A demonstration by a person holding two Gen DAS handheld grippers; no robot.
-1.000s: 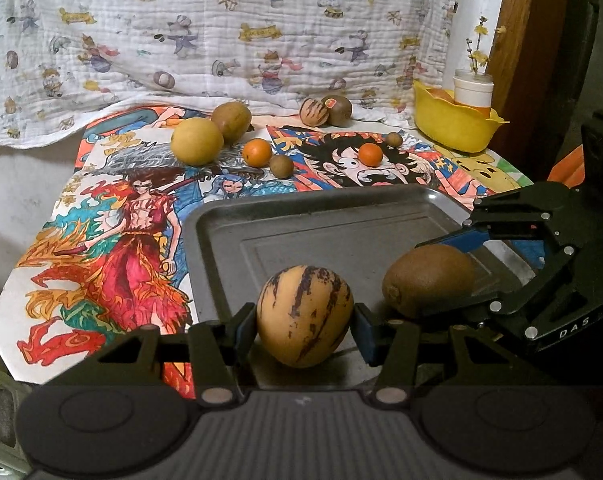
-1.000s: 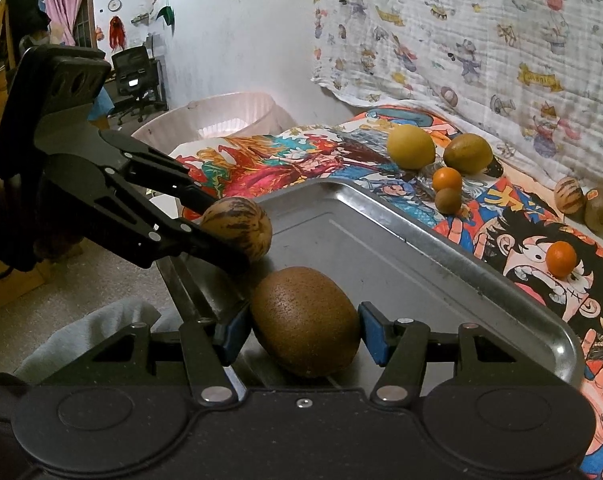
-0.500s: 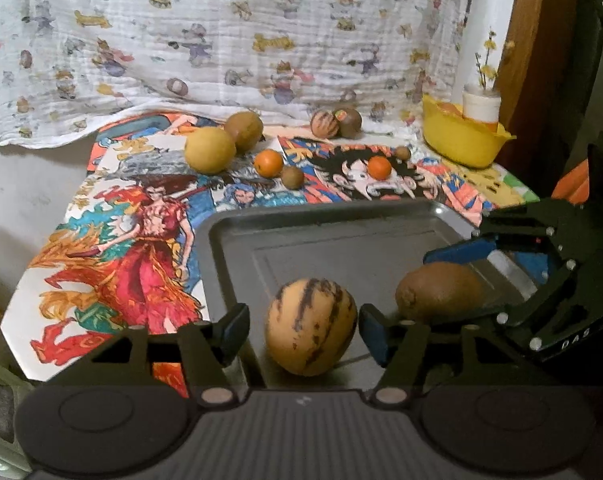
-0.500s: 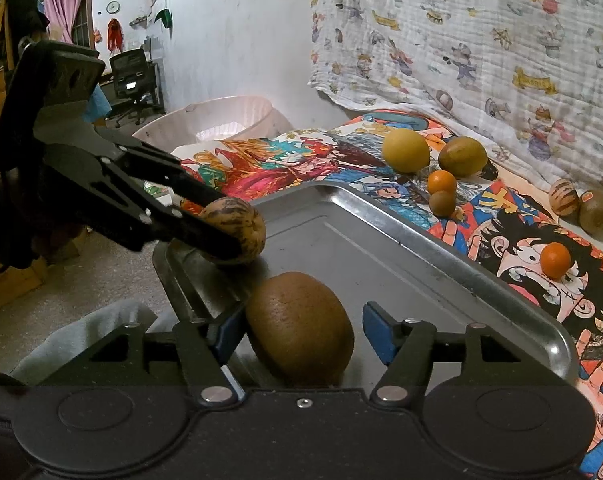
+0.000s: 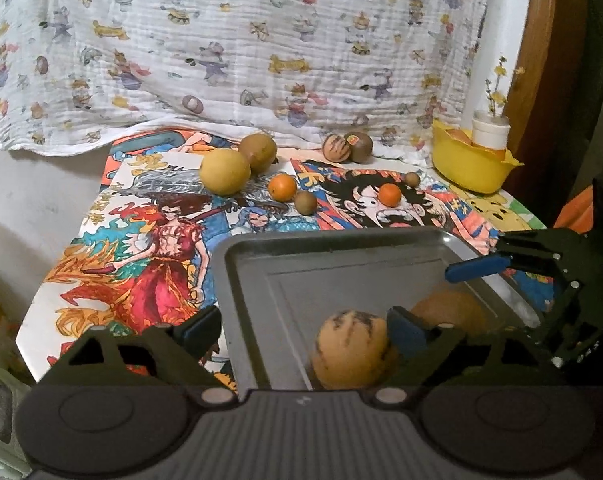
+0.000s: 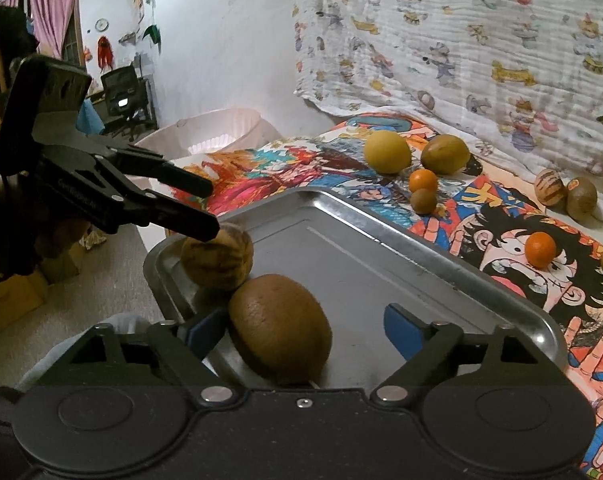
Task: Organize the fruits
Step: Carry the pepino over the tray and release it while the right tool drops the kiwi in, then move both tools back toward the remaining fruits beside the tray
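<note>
Metal tray [image 6: 385, 222] holds melon [image 5: 351, 354] and kiwi [image 6: 279, 326], touching at its near corner. Left gripper [image 5: 301, 326] spread, melon loose by right finger. Right gripper [image 6: 305, 326] spread, kiwi loose against left finger.

You have two fruits lying on the metal tray [image 6: 441, 256], at its near corner. The striped melon-like fruit [image 6: 217, 264] is tan with dark streaks and rests against the tray's rim. Just beside it, touching, lies the brown fuzzy kiwi [image 6: 279, 328], on its side. Out on the cartoon-print cloth your other fruits wait: a yellow round fruit [image 5: 224, 171], two small oranges [image 5: 282, 187], another striped fruit [image 5: 336, 148].
</note>
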